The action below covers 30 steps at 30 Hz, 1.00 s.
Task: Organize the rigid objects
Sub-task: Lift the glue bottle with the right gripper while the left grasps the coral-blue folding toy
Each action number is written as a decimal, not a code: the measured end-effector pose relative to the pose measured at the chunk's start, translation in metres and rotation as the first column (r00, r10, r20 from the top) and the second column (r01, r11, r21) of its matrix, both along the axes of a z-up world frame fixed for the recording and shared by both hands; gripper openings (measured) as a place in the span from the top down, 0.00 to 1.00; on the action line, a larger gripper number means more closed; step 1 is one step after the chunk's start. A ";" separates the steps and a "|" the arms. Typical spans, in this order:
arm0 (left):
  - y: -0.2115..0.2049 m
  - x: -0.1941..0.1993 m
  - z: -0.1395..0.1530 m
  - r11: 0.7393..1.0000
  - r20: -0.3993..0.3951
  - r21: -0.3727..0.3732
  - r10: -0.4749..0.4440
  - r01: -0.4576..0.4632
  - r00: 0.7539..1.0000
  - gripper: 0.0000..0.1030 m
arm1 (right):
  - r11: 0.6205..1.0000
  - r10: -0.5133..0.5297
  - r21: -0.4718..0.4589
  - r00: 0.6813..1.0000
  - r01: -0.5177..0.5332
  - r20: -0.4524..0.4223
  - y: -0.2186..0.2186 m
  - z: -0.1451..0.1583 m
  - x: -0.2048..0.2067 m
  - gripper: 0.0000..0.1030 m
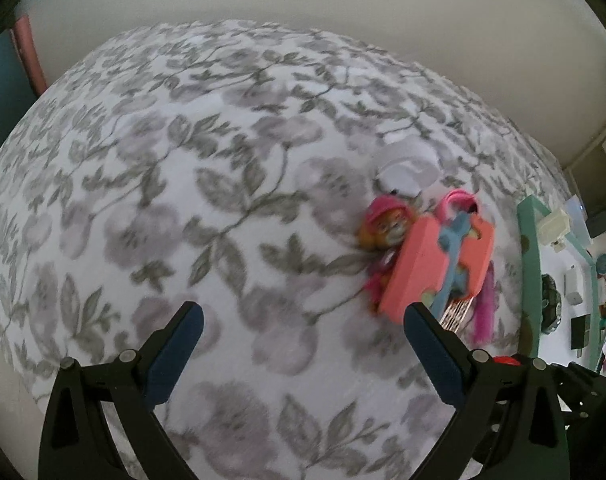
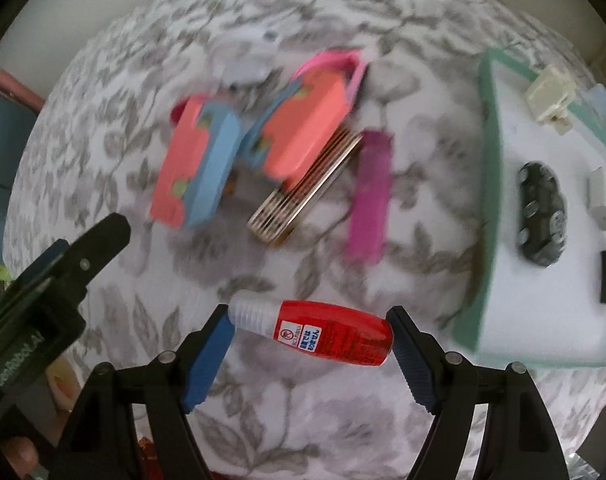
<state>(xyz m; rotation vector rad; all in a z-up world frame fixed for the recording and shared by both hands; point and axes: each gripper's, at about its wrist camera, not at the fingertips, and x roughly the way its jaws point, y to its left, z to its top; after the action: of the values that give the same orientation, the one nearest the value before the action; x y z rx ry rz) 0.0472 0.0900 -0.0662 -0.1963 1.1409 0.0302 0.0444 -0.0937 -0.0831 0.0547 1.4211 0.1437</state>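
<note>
A red bottle (image 2: 317, 330) with a Japanese-printed label is clamped crosswise in the right gripper (image 2: 311, 332). "GenRobot.AI" is read on the left gripper (image 1: 303, 320), jaws apart over bare floral cloth (image 1: 183, 160). Beyond lie coral-blue blocks (image 2: 299, 124) and a green-edged tray (image 2: 489, 168).

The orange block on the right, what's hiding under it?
Under the orange block lies a striped gold and brown flat thing, sticking out at the bottom end. Its upper part is covered, so what it is stays unclear.
</note>
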 end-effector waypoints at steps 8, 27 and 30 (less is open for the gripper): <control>-0.033 0.023 0.005 0.996 0.017 -0.010 -0.093 0.093 0.996 0.03 | 0.998 -0.029 -0.055 0.991 0.036 0.133 -0.037 0.032 0.020 0.22; -0.071 0.038 -0.014 0.988 -0.025 0.055 -0.144 0.146 0.989 0.30 | 0.991 -0.089 -0.077 0.964 0.111 0.249 -0.068 0.056 0.027 0.23; -0.076 0.038 -0.015 0.985 -0.032 0.077 -0.150 0.152 0.988 0.41 | 0.992 -0.094 -0.063 0.964 0.112 0.248 -0.070 0.055 0.027 0.23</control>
<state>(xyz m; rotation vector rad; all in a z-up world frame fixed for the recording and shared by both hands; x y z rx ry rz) 0.0851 0.0140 -0.0809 -0.0382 1.1754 -0.0561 0.0714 -0.1636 -0.0278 0.0457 1.1736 0.0085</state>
